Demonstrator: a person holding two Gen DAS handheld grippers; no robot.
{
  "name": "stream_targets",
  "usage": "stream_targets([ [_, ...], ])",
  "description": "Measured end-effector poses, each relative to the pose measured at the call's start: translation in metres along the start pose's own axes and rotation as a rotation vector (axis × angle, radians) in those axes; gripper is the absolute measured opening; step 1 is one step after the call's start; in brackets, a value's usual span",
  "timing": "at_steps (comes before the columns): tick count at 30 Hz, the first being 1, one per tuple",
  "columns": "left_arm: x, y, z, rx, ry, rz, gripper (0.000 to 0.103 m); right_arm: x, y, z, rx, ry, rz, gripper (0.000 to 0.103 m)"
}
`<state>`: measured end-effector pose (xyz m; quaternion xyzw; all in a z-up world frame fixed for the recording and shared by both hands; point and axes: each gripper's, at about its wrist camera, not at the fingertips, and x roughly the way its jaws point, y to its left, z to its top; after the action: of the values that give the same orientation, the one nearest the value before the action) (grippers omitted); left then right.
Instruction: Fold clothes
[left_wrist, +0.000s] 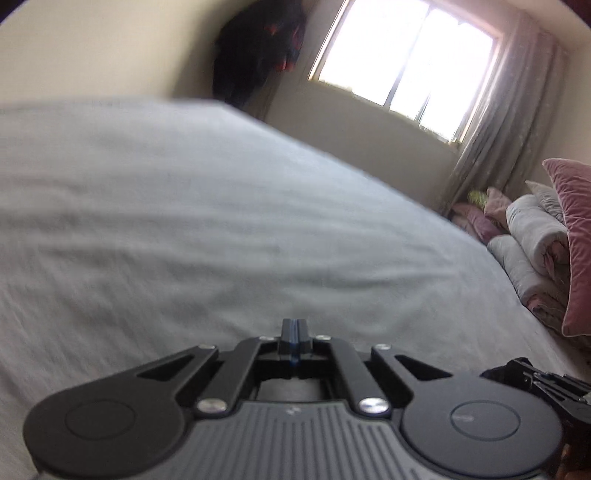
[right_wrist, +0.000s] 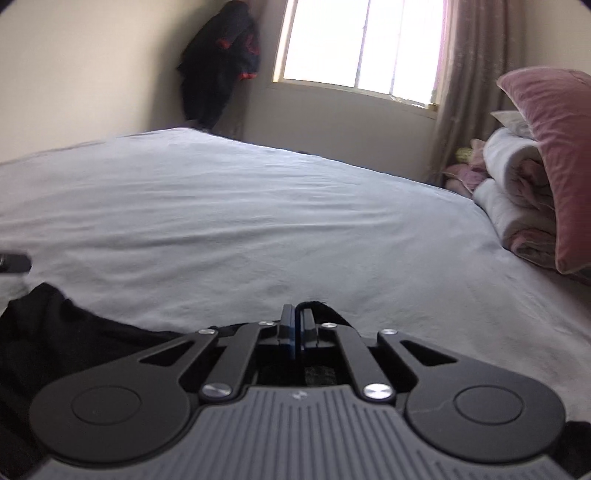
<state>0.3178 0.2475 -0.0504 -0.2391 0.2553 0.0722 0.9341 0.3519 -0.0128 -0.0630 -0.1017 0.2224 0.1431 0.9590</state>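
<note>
Along the bottom of both frames, I have the right gripper (right_wrist: 297, 321) pinched on the black cloth garment (right_wrist: 55, 325) and the left gripper (left_wrist: 294, 334) fully closed, its catch unclear, seemingly to lift an edge off the pale grey bedsheet (right_wrist: 258, 206).

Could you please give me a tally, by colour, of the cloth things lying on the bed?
Black garment: 1
Pink pillow: 1
White rolled quilts: 2
Total: 4

Daylight glares from the blown-out window (left_wrist: 402, 59) ahead; the bed sheet (left_wrist: 166, 221) blurs, and edges bend and darken.
</note>
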Motion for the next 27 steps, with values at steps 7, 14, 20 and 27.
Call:
stream_targets([
  [7,0.008,0.015,0.000,-0.181,0.055,-0.147,0.032,0.014,-0.025,-0.002,0.136,0.088,0.076,0.007],
  [14,0.016,-0.014,-0.013,-0.048,0.065,-0.099,0.001,0.001,-0.070,0.001,0.339,0.031,0.121,0.054],
  [20,0.009,-0.017,-0.011,-0.004,-0.008,-0.018,0.001,0.002,-0.073,0.000,0.366,0.037,0.134,0.054],
  [27,0.010,-0.003,0.001,-0.006,-0.041,0.080,0.001,0.006,-0.039,0.001,0.179,0.059,0.140,0.054],
])
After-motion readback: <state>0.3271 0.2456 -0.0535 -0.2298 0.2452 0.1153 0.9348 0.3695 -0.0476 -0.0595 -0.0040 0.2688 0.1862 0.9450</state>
